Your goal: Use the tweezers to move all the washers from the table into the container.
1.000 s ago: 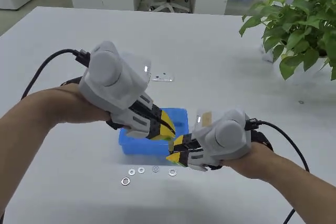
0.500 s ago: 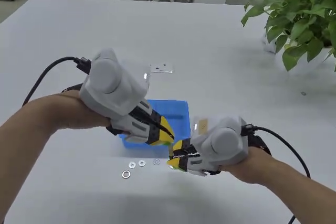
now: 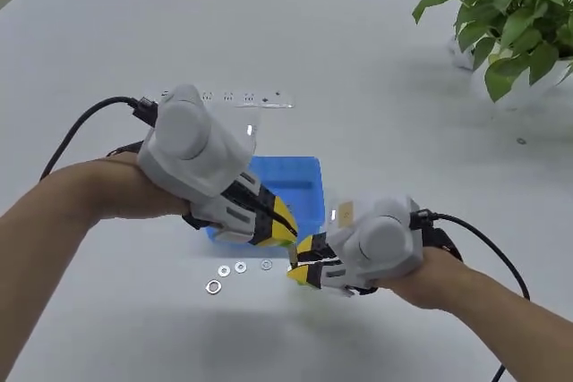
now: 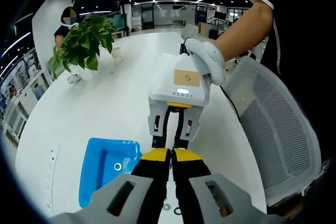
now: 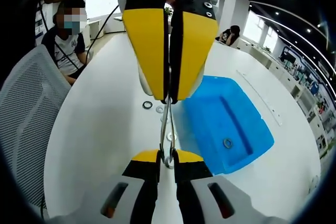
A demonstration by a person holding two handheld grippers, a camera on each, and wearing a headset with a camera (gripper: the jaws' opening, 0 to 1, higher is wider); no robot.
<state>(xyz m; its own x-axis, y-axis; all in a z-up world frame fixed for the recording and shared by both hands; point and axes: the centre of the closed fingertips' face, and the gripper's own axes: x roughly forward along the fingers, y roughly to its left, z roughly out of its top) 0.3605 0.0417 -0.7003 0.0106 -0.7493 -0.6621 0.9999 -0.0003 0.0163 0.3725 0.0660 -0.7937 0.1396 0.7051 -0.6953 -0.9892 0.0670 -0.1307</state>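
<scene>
The right gripper [image 3: 298, 272] has been lowered to the washers [image 3: 240, 267], on the near side of the container [image 3: 304, 181] (the camera shifted too). The tweezers [image 5: 166, 124] are pinched by it and by the left gripper [image 3: 286, 230]; another pick seems begun.

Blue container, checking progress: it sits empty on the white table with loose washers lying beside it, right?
Not empty: the right gripper view shows one washer lying inside the blue container. The rest holds: it sits on the white table with loose washers lying beside it.
</scene>
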